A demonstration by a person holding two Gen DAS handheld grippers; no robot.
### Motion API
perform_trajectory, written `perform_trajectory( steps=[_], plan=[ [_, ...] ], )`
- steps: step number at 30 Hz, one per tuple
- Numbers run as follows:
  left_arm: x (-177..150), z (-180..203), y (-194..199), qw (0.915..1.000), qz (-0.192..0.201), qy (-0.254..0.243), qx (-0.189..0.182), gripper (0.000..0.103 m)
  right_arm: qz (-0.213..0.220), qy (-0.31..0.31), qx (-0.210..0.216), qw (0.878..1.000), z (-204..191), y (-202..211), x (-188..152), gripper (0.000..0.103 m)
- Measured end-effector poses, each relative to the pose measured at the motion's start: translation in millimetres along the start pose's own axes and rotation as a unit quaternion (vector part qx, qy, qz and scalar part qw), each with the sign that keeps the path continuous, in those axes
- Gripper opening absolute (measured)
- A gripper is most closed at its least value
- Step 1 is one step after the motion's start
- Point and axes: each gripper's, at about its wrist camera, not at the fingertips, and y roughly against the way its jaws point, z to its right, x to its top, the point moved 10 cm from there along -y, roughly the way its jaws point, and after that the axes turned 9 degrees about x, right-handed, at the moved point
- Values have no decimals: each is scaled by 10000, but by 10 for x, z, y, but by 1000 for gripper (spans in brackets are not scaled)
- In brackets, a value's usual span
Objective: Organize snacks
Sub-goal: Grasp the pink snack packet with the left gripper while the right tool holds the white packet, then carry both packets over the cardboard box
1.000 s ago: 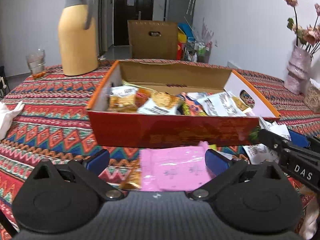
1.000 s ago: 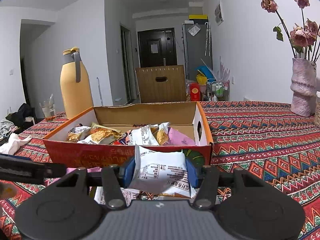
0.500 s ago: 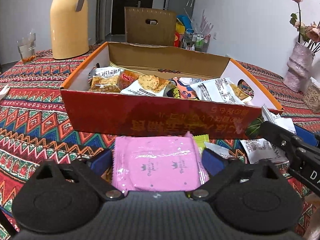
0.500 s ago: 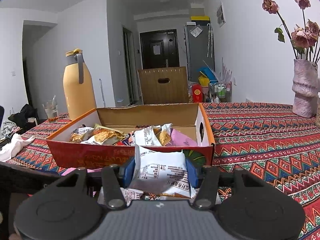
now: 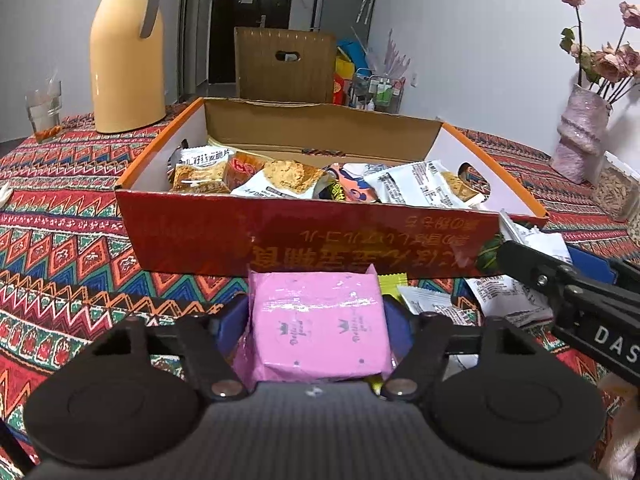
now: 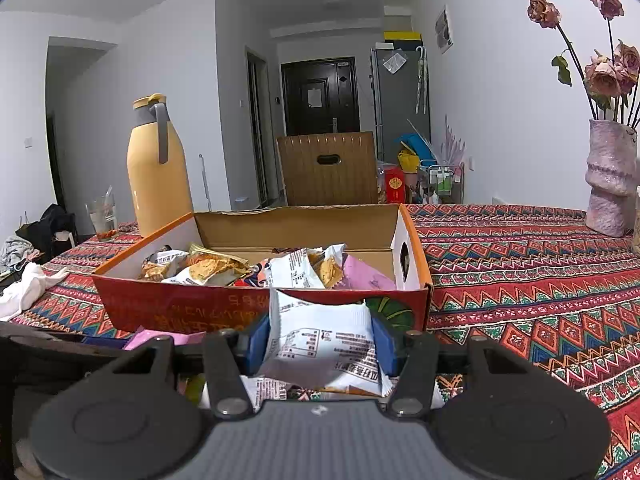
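An open red-and-orange cardboard box point(image 5: 320, 236) holding several snack packets sits on the patterned tablecloth. Just in front of its near wall, my left gripper point(image 5: 316, 314) has a pink snack packet point(image 5: 320, 332) between its blue pads. The jaws are closing and both pads touch the packet's sides. My right gripper point(image 6: 320, 338) is shut on a white printed snack packet point(image 6: 320, 350), held in front of the box's point(image 6: 180, 308) right corner. One black finger of the right gripper point(image 5: 560, 280) crosses the right of the left wrist view.
Loose white packets point(image 5: 508, 296) lie on the cloth right of the pink one. A tall yellow thermos point(image 5: 124, 48) and a glass point(image 5: 42, 108) stand at the back left, a pink vase of dried roses point(image 5: 580, 136) at the right. A white cloth point(image 6: 28, 288) lies far left.
The left gripper's jaws have narrowed from wide open until the pads meet the pink packet, and it has edged closer to the box. The right gripper has kept still with its white packet.
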Motion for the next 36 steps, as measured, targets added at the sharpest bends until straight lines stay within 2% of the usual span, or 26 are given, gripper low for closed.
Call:
perform_trajectory(
  steps=[16, 22, 36],
  plan=[
    [131, -62, 250, 9977, 621, -23, 270, 67, 175, 10, 45, 9998, -10, 42, 45, 53],
    [198, -114, 310, 9970, 695, 63, 321, 67, 316, 75, 58, 9995, -43, 85, 93, 53],
    [634, -223, 530, 9938, 1020, 129, 427, 67, 448, 320, 33, 9985, -148, 145, 331, 53]
  ],
)
